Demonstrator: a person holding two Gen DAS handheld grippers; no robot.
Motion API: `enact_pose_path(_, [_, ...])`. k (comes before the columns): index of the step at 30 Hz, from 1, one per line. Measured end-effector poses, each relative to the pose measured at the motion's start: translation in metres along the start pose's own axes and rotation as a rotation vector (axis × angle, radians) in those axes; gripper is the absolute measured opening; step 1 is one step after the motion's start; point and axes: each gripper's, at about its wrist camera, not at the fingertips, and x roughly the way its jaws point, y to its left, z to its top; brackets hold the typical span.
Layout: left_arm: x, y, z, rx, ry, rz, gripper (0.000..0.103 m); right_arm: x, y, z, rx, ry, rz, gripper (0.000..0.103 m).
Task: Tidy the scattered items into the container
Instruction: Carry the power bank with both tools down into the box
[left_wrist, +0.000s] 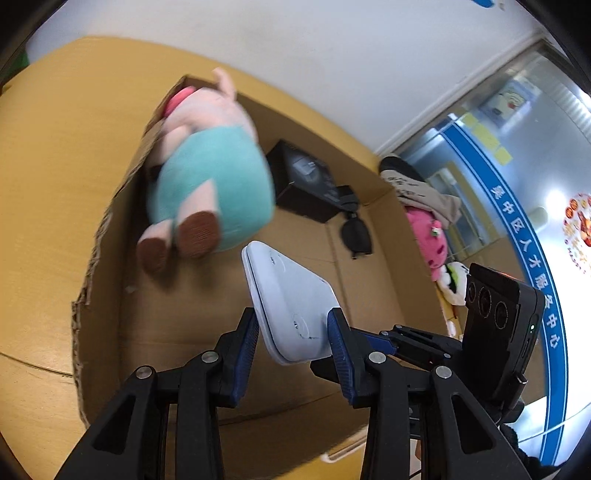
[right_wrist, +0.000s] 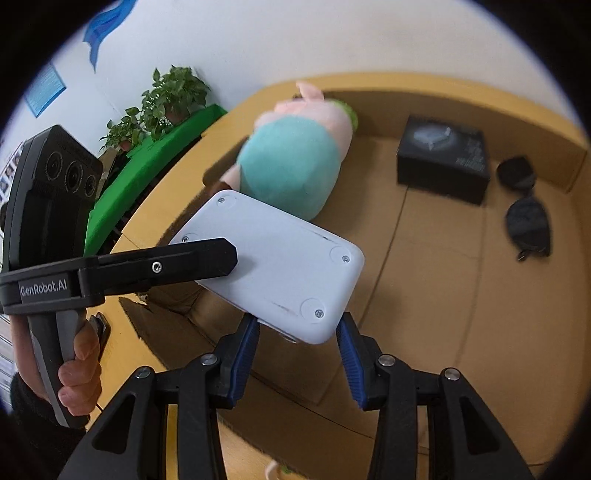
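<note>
My left gripper (left_wrist: 293, 332) is shut on a flat white device (left_wrist: 288, 302) and holds it tilted above the open cardboard box (left_wrist: 107, 229). In the right wrist view the left gripper's finger (right_wrist: 207, 254) lies across the white device (right_wrist: 280, 266). My right gripper (right_wrist: 297, 336) is open, its blue pads on either side of the device's near corner, not clamping it. A pink pig plush in a teal outfit (left_wrist: 210, 173) is blurred above the box's left side; it also shows in the right wrist view (right_wrist: 291, 162).
Inside the box lie a black box (left_wrist: 303, 181) (right_wrist: 443, 158) and dark sunglasses (left_wrist: 356, 232) (right_wrist: 524, 206). More plush toys (left_wrist: 432, 236) and cloth lie right of the box on the yellow table (left_wrist: 48, 147). Potted plants (right_wrist: 166, 99) stand behind it.
</note>
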Motion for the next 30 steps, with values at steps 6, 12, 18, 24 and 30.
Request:
enact_pose_path(6, [0.013, 0.019, -0.004, -0.034, 0.056, 0.077, 0.039, 0.033, -0.001, 0.002, 0.048, 0.116, 0.000, 0.043])
enact_pose_path(12, [0.013, 0.017, -0.005, -0.033, 0.058, 0.126, 0.038, 0.039, 0.002, 0.002, 0.057, 0.133, -0.003, 0.044])
enact_pose_path(18, [0.002, 0.008, -0.011, 0.002, 0.026, 0.192, 0.048, 0.030, -0.001, -0.002, 0.073, 0.116, 0.054, 0.047])
enact_pose_path(24, [-0.024, -0.012, -0.021, 0.061, -0.054, 0.250, 0.068, -0.030, 0.001, -0.019, 0.074, -0.042, -0.028, 0.070])
enact_pose_path(30, [-0.068, -0.064, -0.043, 0.203, -0.230, 0.332, 0.084, -0.089, 0.009, -0.058, 0.025, -0.197, -0.203, 0.075])
